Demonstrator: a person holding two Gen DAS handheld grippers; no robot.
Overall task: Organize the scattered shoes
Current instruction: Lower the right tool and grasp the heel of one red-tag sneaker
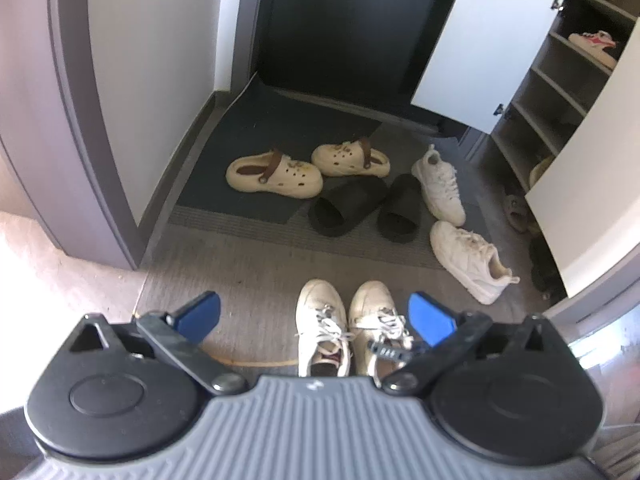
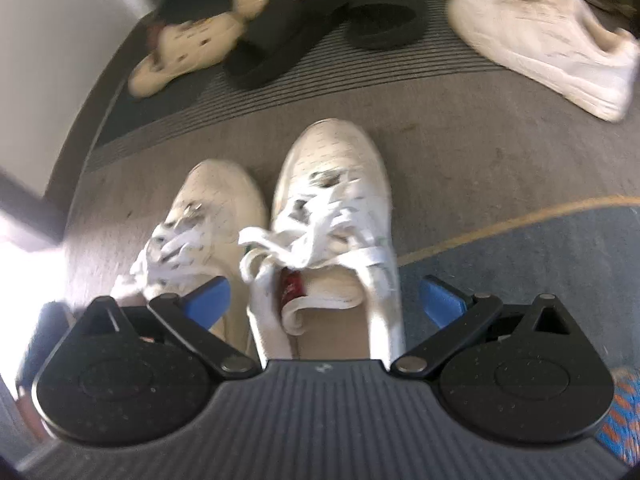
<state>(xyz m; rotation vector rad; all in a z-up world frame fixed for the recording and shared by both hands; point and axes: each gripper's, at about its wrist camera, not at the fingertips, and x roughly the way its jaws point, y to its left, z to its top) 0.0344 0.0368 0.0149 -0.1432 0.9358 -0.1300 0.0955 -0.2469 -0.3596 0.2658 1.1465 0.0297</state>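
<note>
The left wrist view takes in the whole entry: a dark door [image 1: 340, 20], a dark mat [image 1: 248, 136] in front of it, grey carpet [image 1: 248, 256], and at right an open cabinet [image 1: 560, 92] with a white door [image 1: 488, 40] swung out. A red-and-white shoe [image 1: 596, 46] sits on an upper shelf, and other footwear lies dim on the cabinet's bottom. None of that shows in the right wrist view, which is blurred and close to the floor.

Scattered shoes fill the middle of the floor. Two cream clogs [image 1: 276, 174] lie partly on the mat, two black slides [image 1: 346, 204] just in front of them, touching or overlapping the clogs. Two white sneakers [image 1: 468, 256] lie at angles near the cabinet. A laced white pair [image 1: 344, 316] stands side by side, toes toward the door, nearest both cameras.

Bare carpet lies left of the laced pair, up to the wall corner [image 1: 100, 200]; between that pair and the slides the floor is open too. The right view alone shows a blue rug [image 2: 540, 248] with a tan border right of the pair.

The left gripper [image 1: 316, 316] is spread wide, empty, above the laced pair. The right gripper [image 2: 326, 300] is also spread wide, straddling the heel of the right-hand laced shoe [image 2: 332, 216]; its left finger [image 2: 210, 300] sits between the two shoes. Whether it touches is unclear.
</note>
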